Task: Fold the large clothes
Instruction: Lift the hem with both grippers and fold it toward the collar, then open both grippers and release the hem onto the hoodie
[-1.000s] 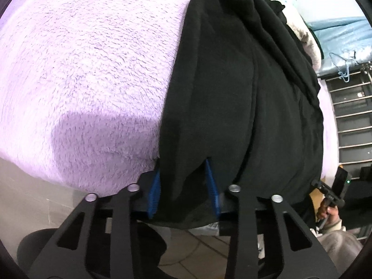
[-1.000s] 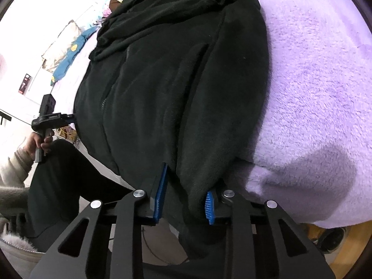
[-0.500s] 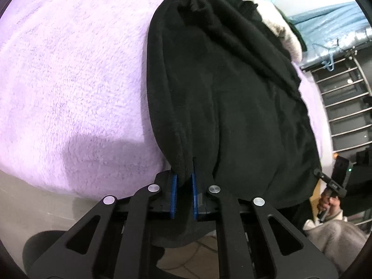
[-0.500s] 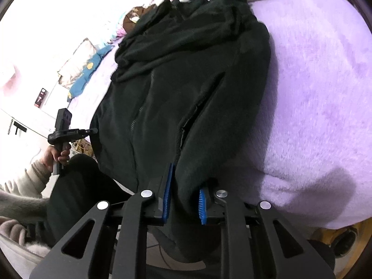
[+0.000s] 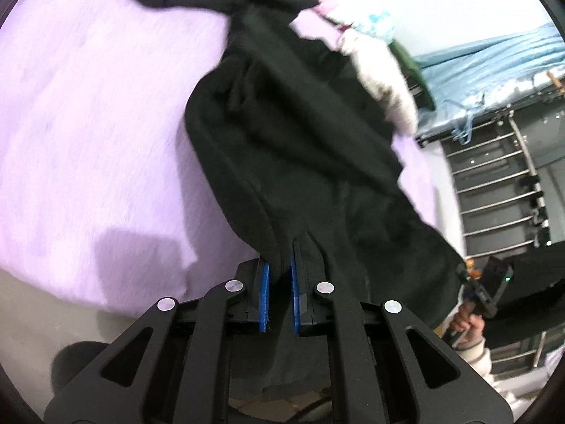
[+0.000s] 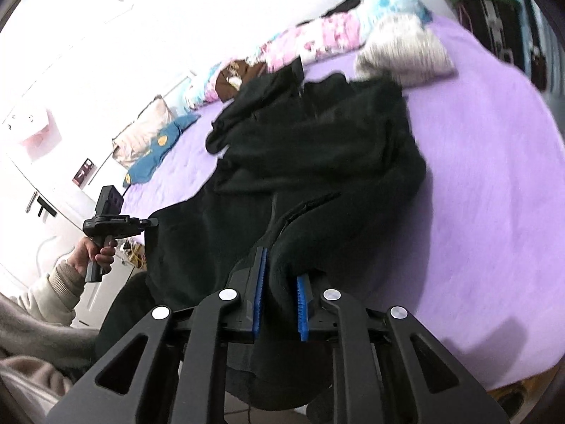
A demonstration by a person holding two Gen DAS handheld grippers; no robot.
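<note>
A large black fleece jacket (image 5: 300, 134) lies stretched over a purple fleece blanket (image 5: 88, 123) on a bed. My left gripper (image 5: 279, 282) is shut on one bottom corner of the jacket's hem, lifted off the bed edge. My right gripper (image 6: 280, 293) is shut on the other bottom corner of the jacket (image 6: 317, 148), with the hem bunched between the blue pads. The far end of the jacket still rests on the purple blanket (image 6: 487, 176). Each view shows the other hand-held gripper (image 5: 491, 289) (image 6: 109, 219) at the side.
Folded clothes and pillows (image 6: 335, 31) lie along the far side of the bed. A white fluffy garment (image 5: 385, 81) sits by the jacket's top. A metal rack (image 5: 501, 183) stands to the right. The bed edge and floor (image 5: 53, 300) are below.
Both grippers closed on the jacket's hem corners and pulled back and up, stretching the jacket toward the bed edge; more of the bed and room shows.
</note>
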